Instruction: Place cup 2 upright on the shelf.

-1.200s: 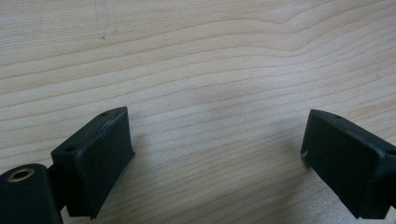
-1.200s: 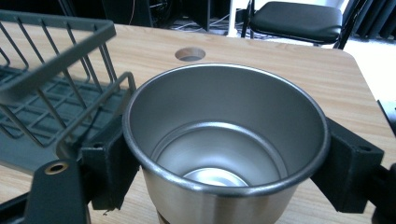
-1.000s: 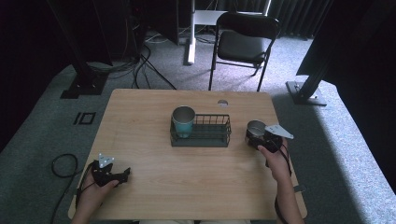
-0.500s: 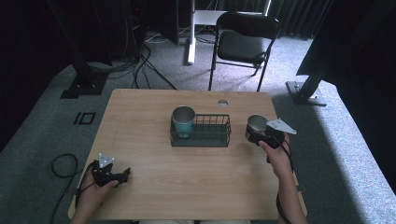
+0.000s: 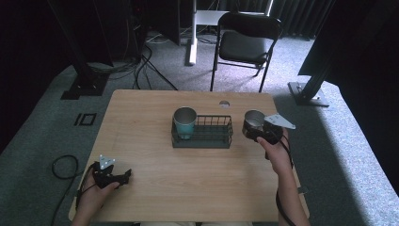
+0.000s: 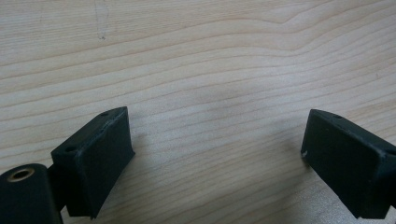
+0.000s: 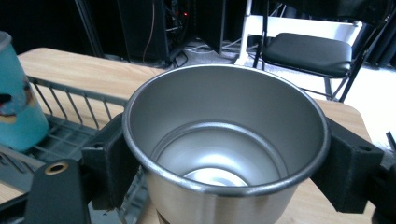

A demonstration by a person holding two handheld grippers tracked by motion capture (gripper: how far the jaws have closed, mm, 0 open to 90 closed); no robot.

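My right gripper [image 5: 258, 130] has its jaws clamped on the steel cup [image 7: 224, 154], upright just right of the wire basket [image 5: 203, 133] holding the teal cup [image 5: 184, 122], ready for loading, while my left gripper [image 5: 113, 175] rests wide-jawed on the worktop [image 5: 188, 183]

In your right gripper view, the steel cup [image 7: 224, 154] hides its own bottom, and the teal cup [image 7: 18, 112] is cut off at the left.
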